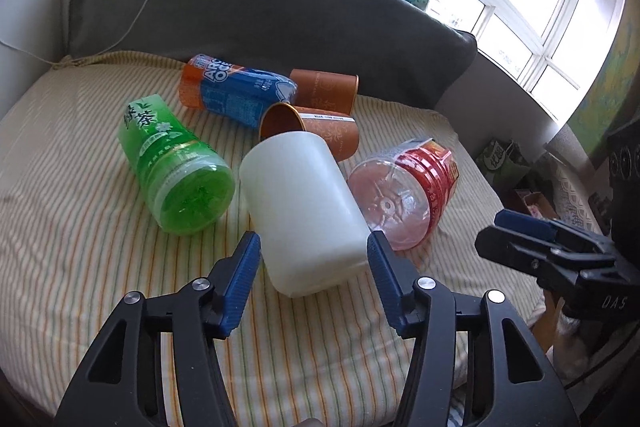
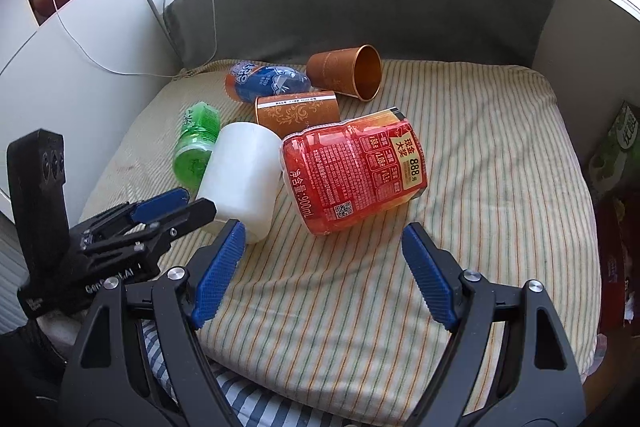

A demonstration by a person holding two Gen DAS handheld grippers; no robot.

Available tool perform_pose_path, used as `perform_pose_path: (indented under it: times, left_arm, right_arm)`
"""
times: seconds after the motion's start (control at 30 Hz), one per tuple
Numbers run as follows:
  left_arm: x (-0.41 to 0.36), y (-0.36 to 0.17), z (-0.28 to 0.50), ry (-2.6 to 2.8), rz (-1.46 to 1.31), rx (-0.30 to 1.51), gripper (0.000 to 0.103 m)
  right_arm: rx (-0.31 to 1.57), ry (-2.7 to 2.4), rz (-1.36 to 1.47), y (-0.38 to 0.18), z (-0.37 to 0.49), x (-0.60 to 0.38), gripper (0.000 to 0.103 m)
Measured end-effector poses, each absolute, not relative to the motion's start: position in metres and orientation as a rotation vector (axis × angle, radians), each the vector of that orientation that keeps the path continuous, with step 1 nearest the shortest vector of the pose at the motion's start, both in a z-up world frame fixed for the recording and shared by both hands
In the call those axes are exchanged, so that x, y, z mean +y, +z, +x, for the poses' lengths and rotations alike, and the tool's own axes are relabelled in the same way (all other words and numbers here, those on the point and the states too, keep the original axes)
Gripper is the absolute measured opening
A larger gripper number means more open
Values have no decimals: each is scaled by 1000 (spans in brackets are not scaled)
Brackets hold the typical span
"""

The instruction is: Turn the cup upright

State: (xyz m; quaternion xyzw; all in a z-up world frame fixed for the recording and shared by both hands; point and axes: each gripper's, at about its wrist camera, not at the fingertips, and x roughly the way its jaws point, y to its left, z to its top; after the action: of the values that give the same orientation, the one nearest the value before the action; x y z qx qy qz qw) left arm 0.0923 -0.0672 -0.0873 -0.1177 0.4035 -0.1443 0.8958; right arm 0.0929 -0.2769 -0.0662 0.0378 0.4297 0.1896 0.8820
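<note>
A white cup [image 1: 304,215] lies on its side on a striped cushion [image 1: 60,187], its closed base toward the left gripper [image 1: 314,249] and its mouth pointing away toward the grey backrest [image 1: 280,7]. The left gripper's jaws stand wide apart on either side of the cup's base end, the blue pads [image 1: 244,283] flanking it without clearly pressing on it. A green bottle [image 1: 176,163] lies just to the cup's left and a red-labelled bottle [image 1: 404,187] just to its right, both on their sides. Two brown paper cups [image 1: 320,131] and an orange-and-blue bottle [image 1: 236,93] lie tipped over behind it. The right gripper [image 2: 324,241] hovers over the cushion in front of the red-labelled bottle, jaws spread wide and holding nothing.
</note>
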Motion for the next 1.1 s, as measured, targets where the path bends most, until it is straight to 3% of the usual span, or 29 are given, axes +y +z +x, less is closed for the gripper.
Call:
perform_pose_path:
  times: [0.4, 0.53, 0.6, 1.1]
  left_arm:
    - [-80, -81, 165, -314, -244, 1117, 57]
    - [-81, -95, 181, -314, -268, 1204, 73]
    - [-83, -99, 186, -317, -282, 1235, 75]
    - [-76, -105, 201, -263, -391, 1226, 71]
  right_arm:
    - [880, 401, 107, -69, 96, -290, 83]
    - [869, 397, 106, -69, 94, -293, 83]
    - [866, 396, 110, -69, 94, -295, 83]
    - [871, 380, 122, -80, 96, -302, 83]
